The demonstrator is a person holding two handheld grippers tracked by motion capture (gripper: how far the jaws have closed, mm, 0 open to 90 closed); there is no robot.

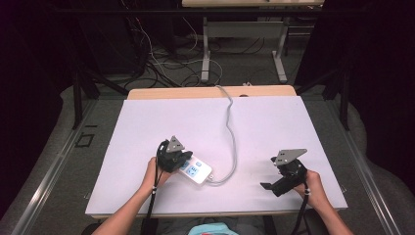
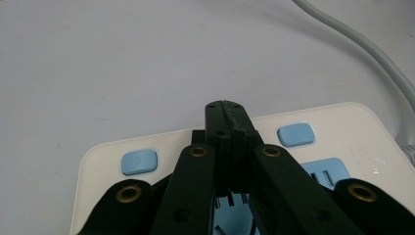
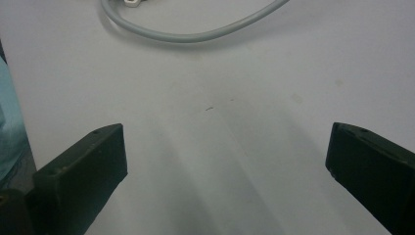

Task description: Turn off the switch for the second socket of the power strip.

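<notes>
The left hand-held gripper sits over the near-left end of a white power strip that lies on the white-covered table. In the left gripper view its two black jaws are pressed together with nothing between them, and their joined tips stand above the top face of the power strip, between two light blue buttons: one button to the left of the jaws, the other button to their right. Whether the tips actually touch the casing cannot be told. Blue socket openings show just beside and beneath the jaws.

A grey cable leaves the far-right end of the power strip, curls close beside it, then runs away from the left hand-held gripper toward the table's far edge.

The right hand-held gripper is well apart from the power strip, held low over bare table on the right. Its jaws stand wide, holding nothing, with plain table surface between them and a loop of the grey cable farther ahead of them
</notes>
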